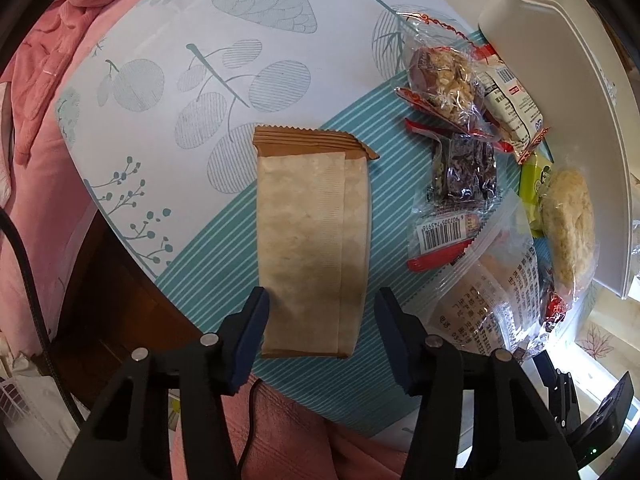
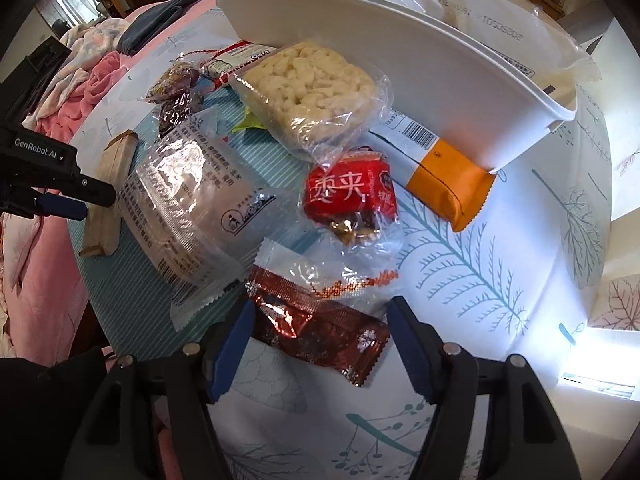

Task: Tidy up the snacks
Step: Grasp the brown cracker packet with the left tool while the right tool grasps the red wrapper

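Observation:
A tan paper-look snack packet [image 1: 312, 240] with a brown crimped end lies flat on the teal striped patch of the tablecloth [image 1: 224, 264]. My left gripper [image 1: 320, 300] points down over its near end, with one finger on each side. The left pad is at the packet's edge and a thin gap shows at the right pad. In the right wrist view, a dark red foil packet [image 2: 316, 328] lies across my right gripper [image 2: 322, 308]. Its jaws straddle the packet without visibly squeezing it. The tan packet [image 2: 116, 156] also shows there, beside the left gripper's blue finger [image 2: 64, 205].
A white tub [image 2: 400, 60] stands tilted at the far side, resting on an orange packet [image 2: 452, 188]. Around it lie a rice cake [image 2: 312, 84], a red date snack [image 2: 348, 192], a clear printed packet [image 2: 188, 200] and several wrapped sweets [image 1: 452, 92]. Pink bedding [image 1: 40, 80] borders the table's edge.

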Tool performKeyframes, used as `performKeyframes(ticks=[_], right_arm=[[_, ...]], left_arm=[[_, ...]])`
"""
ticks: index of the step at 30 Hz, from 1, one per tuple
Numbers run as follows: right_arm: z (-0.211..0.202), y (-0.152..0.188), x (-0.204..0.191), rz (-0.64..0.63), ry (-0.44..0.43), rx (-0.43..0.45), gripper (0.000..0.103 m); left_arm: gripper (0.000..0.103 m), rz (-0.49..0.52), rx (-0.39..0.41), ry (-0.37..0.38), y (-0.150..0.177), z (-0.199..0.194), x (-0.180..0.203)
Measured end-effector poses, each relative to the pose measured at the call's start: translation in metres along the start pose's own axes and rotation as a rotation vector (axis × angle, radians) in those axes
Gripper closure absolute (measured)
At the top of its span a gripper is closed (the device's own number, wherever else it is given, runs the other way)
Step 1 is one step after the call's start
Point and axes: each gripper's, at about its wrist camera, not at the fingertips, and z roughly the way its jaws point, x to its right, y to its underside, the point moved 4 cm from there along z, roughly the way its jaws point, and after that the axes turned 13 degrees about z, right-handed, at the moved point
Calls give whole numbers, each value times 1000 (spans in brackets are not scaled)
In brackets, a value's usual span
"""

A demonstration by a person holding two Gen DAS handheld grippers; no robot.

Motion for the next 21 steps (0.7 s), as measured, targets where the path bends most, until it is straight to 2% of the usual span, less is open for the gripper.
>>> performKeyframes(ticks=[4,5,6,10,12,16,21], right_arm=[[3,-8,4,16,4,-2,34],[5,-9,4,15,11,-11,34],[8,-10,4,16,9,-17,34],[10,-13,4,17,16,-19,36],[10,-14,4,15,33,-15,41],[9,-19,5,52,32,-4,62],[8,-18,4,58,32,-24,69]], left_arm=[[56,-7,-6,-7,-4,3,-1],[60,-7,-7,-13,-4,2,-3],[68,-7,-6,-18,-4,2,-5],[80,-30,8,-6,-4,-1,-16],[85,-50,11,9,-3,-1,-22],[92,-64,16,19,-3,1,-36],[96,-77,20,48,-1,3,-50]])
